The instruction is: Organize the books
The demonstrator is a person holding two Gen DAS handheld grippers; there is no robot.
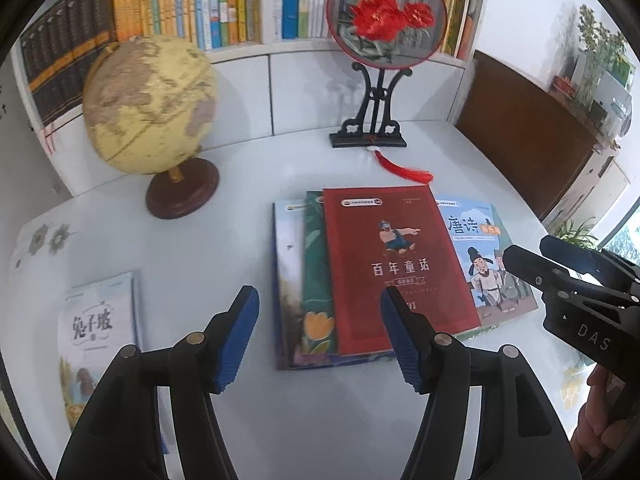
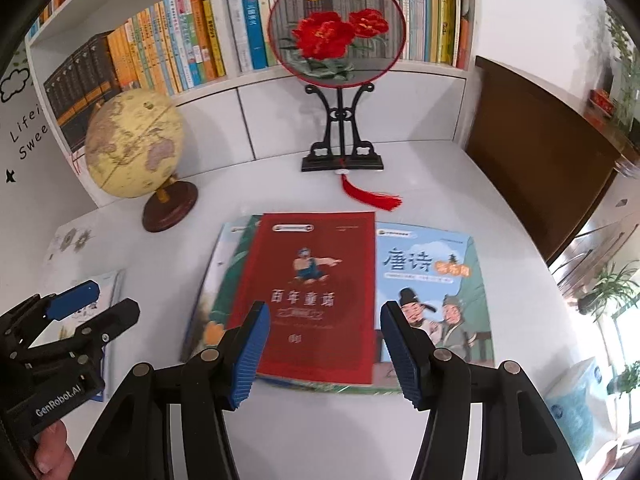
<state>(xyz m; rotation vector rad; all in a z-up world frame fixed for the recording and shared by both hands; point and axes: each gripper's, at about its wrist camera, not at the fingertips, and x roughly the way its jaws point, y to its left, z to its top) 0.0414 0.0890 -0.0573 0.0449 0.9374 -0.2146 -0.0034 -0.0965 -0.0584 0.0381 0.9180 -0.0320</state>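
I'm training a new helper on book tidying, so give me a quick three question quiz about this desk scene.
1. True or false: the red book lies on top of the pile.
2. Which ornament stands behind the pile: A globe, B embroidered fan, C lamp?
3. Fill in: both grippers are ___, holding nothing.

Key: 1 true. 2 B; the globe stands off to the left. 3 open: left gripper, right gripper.

Both wrist cameras look steeply down over the worktop (image 1: 248, 184) from close above, side by side. Both views share the red book (image 1: 396, 264), globe (image 2: 134, 148) and bookshelf (image 2: 224, 80).
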